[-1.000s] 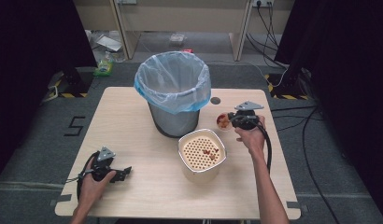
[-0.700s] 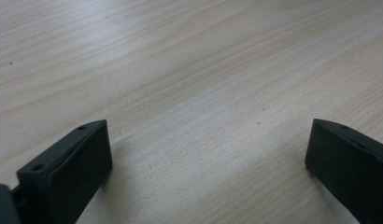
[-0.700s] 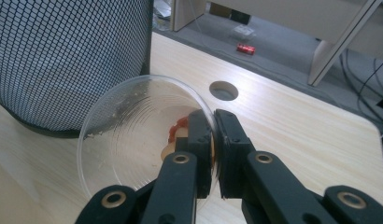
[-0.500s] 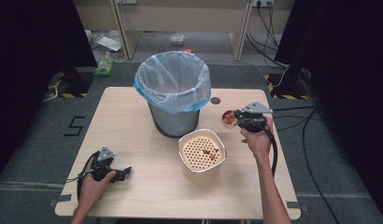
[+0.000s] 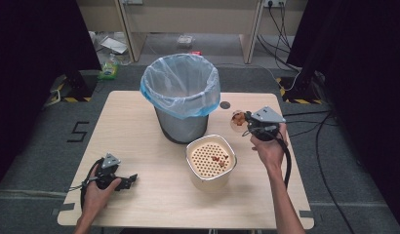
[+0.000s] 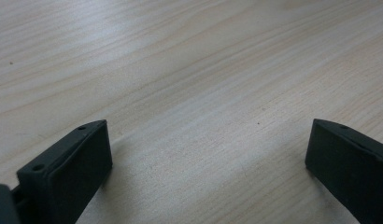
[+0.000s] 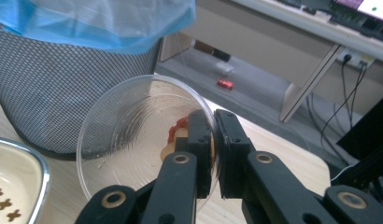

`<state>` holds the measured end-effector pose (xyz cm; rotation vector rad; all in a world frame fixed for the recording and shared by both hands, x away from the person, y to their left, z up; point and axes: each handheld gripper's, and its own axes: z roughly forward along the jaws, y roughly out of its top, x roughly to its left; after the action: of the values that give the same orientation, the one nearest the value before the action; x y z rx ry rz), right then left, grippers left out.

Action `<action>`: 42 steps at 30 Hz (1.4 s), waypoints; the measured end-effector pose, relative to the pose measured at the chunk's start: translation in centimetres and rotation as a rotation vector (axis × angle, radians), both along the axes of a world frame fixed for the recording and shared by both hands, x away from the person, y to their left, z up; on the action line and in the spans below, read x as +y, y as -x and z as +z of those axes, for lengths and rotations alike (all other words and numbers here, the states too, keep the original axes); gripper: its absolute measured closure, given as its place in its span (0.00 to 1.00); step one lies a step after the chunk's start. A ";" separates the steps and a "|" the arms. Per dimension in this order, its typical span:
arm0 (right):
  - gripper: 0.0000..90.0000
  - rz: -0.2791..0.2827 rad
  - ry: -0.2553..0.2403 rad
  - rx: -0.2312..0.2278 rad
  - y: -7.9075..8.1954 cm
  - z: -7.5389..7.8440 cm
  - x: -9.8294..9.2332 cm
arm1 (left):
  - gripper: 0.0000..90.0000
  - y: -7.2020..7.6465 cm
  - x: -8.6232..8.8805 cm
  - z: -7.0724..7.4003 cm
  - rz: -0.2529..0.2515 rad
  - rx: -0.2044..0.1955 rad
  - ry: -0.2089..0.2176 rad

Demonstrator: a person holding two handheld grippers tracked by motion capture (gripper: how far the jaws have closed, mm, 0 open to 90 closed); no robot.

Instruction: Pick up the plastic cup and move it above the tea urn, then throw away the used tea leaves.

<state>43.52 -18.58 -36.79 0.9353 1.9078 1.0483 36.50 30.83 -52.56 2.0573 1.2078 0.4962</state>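
Where the pale wood-grain table [image 5: 139, 126] carries everything, take the bin [image 5: 181, 100] as your landmark: a round grey mesh cylinder, upright toward the far middle of the top, lined with a thin blue plastic bag [image 5: 178, 87] folded over its rim. What lies inside it you cannot tell.

Just in front of the bin and slightly to its right stands the cream container [image 5: 211, 161], square with rounded corners, fitted with a perforated insert; a few small reddish-brown bits lie on the holes.

To the right of the bin, off the table surface, your right gripper [image 5: 247, 123] clamps the rim of a clear plastic bowl [image 7: 133, 135], round, ribbed in concentric rings and tipped on its side toward the bin. Red and pale scraps [image 7: 175, 135] cling inside it, near the jaws.

Well in front of the bin and to its left, near the table's front edge, your left gripper [image 5: 125, 180] sits low over bare wood, its jaws spread wide with nothing between them.
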 end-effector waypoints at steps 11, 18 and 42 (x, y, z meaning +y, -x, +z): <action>0.95 0.044 0.045 -0.092 2.5 0.6 2.3 | 0.00 0.0 0.0 0.0 0.005 -0.001 0.002; 0.95 0.082 0.077 -0.162 3.8 0.2 3.8 | 0.00 0.1 0.0 0.0 0.004 0.000 -0.003; 0.97 0.085 0.483 -0.690 8.0 -1.6 7.6 | 0.00 0.2 -0.1 0.0 0.002 -0.006 -0.004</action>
<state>35.47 -10.95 -38.42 0.1741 1.5038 0.7621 36.29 30.75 -52.56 2.0567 1.2064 0.5061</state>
